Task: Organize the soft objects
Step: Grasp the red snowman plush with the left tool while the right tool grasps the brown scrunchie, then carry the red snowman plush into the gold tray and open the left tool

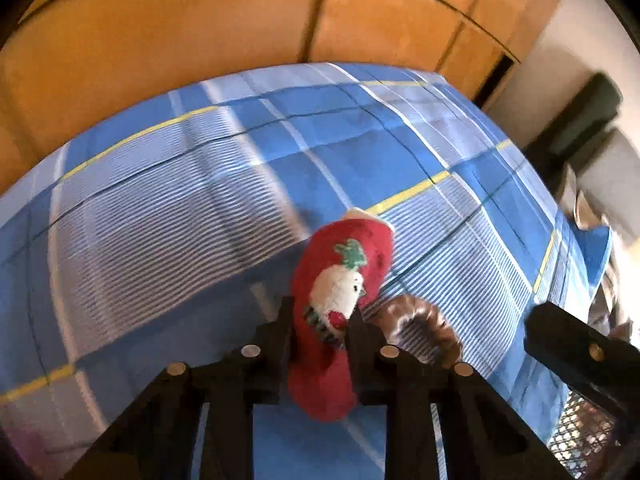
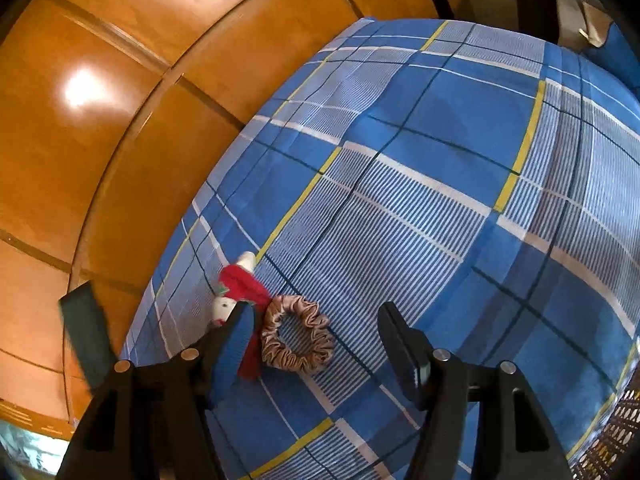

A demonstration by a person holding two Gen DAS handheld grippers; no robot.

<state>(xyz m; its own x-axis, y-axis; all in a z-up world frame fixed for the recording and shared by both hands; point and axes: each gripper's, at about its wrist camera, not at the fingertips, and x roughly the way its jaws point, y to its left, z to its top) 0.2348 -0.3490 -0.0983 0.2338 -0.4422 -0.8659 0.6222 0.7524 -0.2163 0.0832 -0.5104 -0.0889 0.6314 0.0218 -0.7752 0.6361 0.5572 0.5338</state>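
Left gripper (image 1: 320,320) jaws clamped on red sock (image 1: 340,280) mid-length: soft, light, will droop. Right gripper (image 2: 316,332) jaws apart, scrunchie (image 2: 298,332) between them, untouched.

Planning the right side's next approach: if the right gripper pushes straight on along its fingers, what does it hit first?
Probably bare checked bedsheet. The right gripper has open, empty jaws; the scrunchie lies just inside its left finger and might be clipped. Depth is unclear.

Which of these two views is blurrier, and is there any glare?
Left wrist view: motion-smeared, the plaid sheet and red sock soft. Right wrist view: sharper, the scrunchie crisp, bright glare spots on the wooden panels. Both bend straight lines.
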